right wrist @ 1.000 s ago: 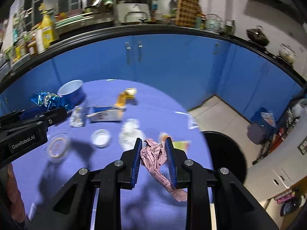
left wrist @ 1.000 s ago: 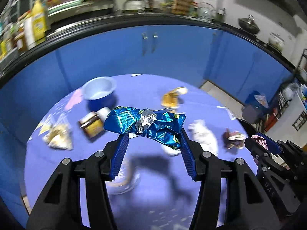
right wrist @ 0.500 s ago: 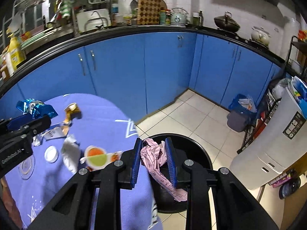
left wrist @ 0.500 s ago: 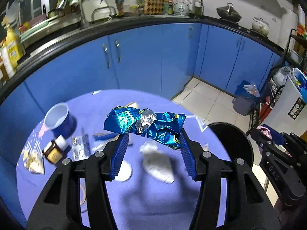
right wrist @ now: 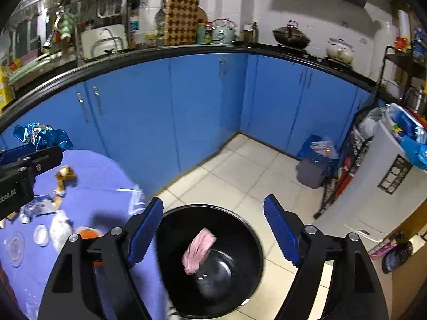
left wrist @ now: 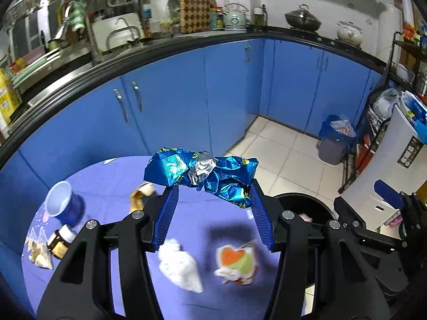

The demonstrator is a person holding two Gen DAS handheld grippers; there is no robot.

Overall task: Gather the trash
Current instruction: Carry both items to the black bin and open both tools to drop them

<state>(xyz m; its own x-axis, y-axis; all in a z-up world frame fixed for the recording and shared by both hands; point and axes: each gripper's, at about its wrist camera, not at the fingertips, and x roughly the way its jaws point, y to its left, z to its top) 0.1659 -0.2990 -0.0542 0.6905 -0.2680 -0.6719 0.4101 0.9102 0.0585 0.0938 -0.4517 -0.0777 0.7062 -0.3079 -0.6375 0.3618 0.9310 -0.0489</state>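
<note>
Right gripper (right wrist: 213,229) jaws opening, nothing between; pink paper (right wrist: 198,250) dropping into black bin (right wrist: 248,229). Left gripper (left wrist: 213,208) clamping blue wrapper (left wrist: 200,172), bin lying right of it.

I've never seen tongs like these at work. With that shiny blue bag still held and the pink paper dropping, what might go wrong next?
1. The crumpled shiny blue foil wrapper sits at the very tips of the left tongs, above the purple table, not the round black bin; released now, it would likely land on the table.
2. The right tongs are opening with nothing between them; the pink paper is falling inside the bin, though light paper could drift.
</note>
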